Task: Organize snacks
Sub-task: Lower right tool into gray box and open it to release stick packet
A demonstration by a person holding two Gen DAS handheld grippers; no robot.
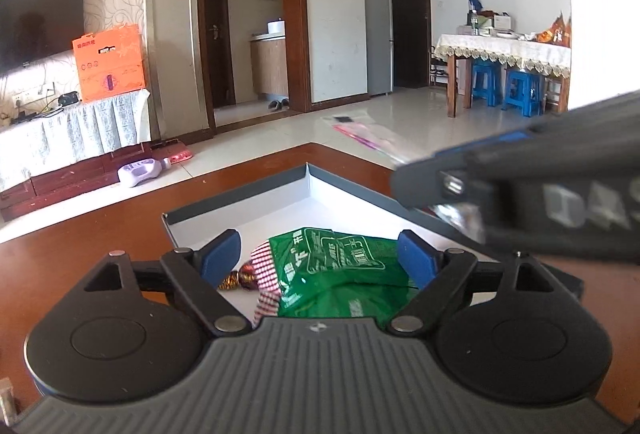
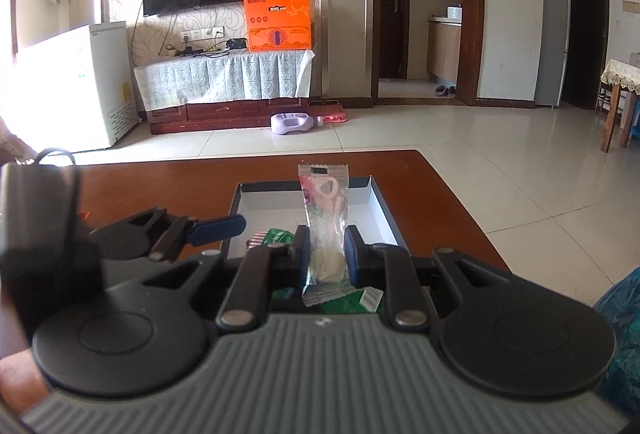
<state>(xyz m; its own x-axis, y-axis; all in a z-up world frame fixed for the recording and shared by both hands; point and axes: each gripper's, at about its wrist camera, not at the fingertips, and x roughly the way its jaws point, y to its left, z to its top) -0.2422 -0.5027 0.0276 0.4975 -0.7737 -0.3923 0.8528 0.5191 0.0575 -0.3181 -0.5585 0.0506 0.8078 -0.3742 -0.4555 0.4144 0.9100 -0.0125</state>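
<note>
Clear snack packet (image 2: 325, 222) between right gripper (image 2: 327, 254) pads

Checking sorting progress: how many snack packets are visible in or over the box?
4: green packet, red-checked packet and dark foil candy lie in the box; a clear packet is held upright above it. Others may be hidden underneath.

One grey box (image 1: 240, 201), one green packet (image 1: 340, 274), one clear packet (image 2: 324, 209), one foil candy (image 1: 240, 280), two blue stools (image 1: 504, 89)

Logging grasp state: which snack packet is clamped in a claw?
The clear pink-printed packet, upright in the shut right claw. The green packet lies loose in the box.
</note>
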